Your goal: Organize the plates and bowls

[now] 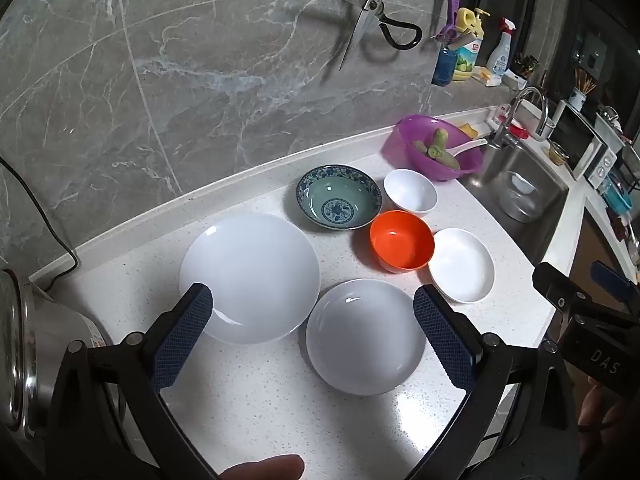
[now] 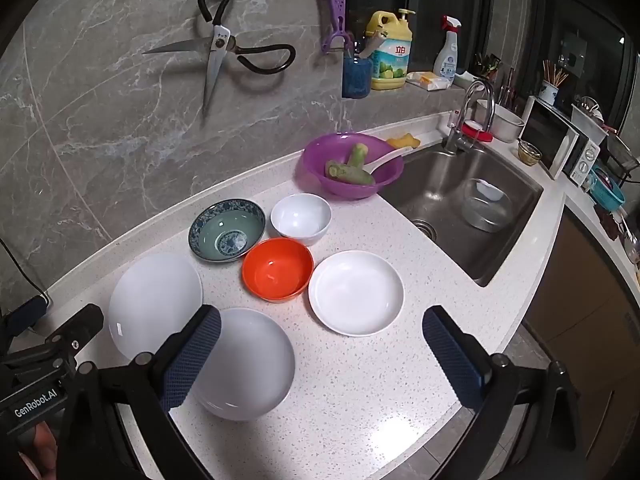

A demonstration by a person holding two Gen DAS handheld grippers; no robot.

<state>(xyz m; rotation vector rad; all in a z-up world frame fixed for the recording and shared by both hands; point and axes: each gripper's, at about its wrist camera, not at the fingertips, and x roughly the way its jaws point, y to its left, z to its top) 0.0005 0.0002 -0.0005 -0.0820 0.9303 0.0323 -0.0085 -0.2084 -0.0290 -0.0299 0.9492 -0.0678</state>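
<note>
On the white counter lie a large white plate (image 1: pixel 250 276) (image 2: pixel 154 304), a medium white plate (image 1: pixel 364 336) (image 2: pixel 248 364), a small white plate (image 1: pixel 462 264) (image 2: pixel 356 292), an orange bowl (image 1: pixel 402 240) (image 2: pixel 278 268), a blue-patterned bowl (image 1: pixel 339 196) (image 2: pixel 227 229) and a white bowl (image 1: pixel 410 191) (image 2: pixel 301 216). My left gripper (image 1: pixel 314 312) is open and empty, hovering above the two bigger plates. My right gripper (image 2: pixel 322 332) is open and empty, above the counter between the medium and small plates.
A purple bowl (image 1: pixel 434 148) (image 2: pixel 352 164) with vegetable pieces and a spoon stands near the sink (image 1: pixel 520 184) (image 2: pixel 468 200). A steel pot (image 1: pixel 36 364) sits at the left. Scissors (image 2: pixel 218 48) hang on the marble wall. The counter's front edge runs at the lower right.
</note>
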